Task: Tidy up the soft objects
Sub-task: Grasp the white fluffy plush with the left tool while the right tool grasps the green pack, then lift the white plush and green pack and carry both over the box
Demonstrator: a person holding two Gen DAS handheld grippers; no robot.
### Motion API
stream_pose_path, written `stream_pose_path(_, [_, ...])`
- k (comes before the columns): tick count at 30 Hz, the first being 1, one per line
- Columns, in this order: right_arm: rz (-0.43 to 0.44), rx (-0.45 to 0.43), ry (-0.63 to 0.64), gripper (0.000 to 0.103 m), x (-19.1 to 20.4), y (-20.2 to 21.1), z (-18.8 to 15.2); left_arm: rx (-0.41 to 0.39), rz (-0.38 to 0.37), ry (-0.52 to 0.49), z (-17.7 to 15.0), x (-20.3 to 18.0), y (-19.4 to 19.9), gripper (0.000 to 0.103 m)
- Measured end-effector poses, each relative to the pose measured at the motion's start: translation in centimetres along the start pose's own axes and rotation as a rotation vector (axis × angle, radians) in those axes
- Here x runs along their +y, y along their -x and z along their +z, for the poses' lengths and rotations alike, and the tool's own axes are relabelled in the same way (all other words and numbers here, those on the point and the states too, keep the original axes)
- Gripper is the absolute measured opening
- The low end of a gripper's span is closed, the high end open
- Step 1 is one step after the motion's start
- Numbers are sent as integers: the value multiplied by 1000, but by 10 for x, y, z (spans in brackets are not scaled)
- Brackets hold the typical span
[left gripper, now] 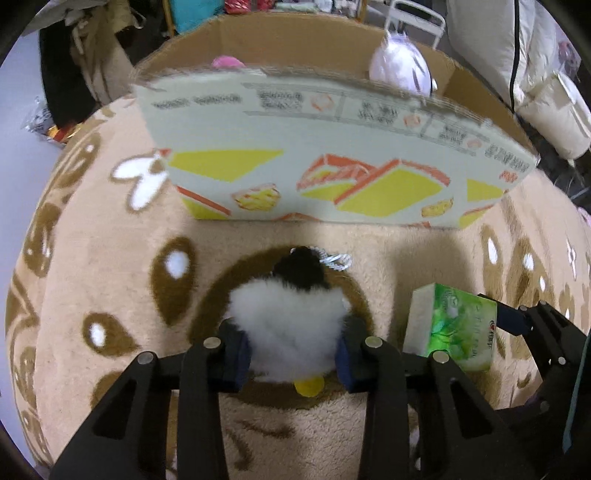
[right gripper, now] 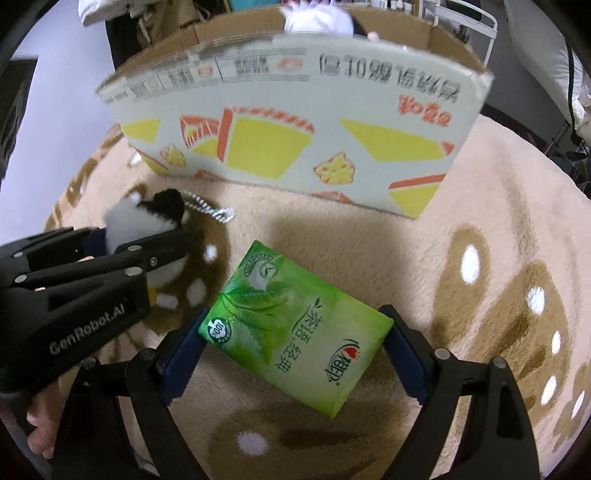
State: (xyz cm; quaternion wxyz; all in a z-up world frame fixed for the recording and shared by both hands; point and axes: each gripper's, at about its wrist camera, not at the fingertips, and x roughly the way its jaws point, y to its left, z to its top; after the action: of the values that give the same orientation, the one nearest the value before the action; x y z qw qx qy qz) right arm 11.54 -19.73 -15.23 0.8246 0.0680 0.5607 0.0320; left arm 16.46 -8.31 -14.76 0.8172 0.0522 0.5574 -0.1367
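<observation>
My left gripper (left gripper: 291,349) is shut on a white and black plush toy (left gripper: 291,321) with a yellow foot and a white cord loop, just above the beige rug. The toy also shows in the right wrist view (right gripper: 140,218), squeezed between the left gripper's fingers (right gripper: 147,254). My right gripper (right gripper: 295,354) is shut on a green tissue pack (right gripper: 295,328), both blue pads touching its ends; the pack also shows in the left wrist view (left gripper: 454,325). An open cardboard box (left gripper: 332,166) stands on the rug just beyond both grippers, also in the right wrist view (right gripper: 295,140).
The box holds a lavender plush (left gripper: 400,70) and a pink plush (left gripper: 227,61). The beige rug (left gripper: 110,258) with brown patterns lies underneath. White pillows (left gripper: 546,92) are stacked at the far right, and clutter and a white rack (left gripper: 413,22) stand behind the box.
</observation>
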Motion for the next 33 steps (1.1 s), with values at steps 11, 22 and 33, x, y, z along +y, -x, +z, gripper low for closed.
stream_pose_path(11, [22,-181,45,94,3,42,2,-108,-3,51,-17,16,51,35])
stream_pose_path(22, [53,-262,78,94,2,70,-3,-216,25,56,-16,24,88,35])
stream_pose_path(33, [62,-430,44,94,-11,125,-5,-457,41,29,-27,22,147,35])
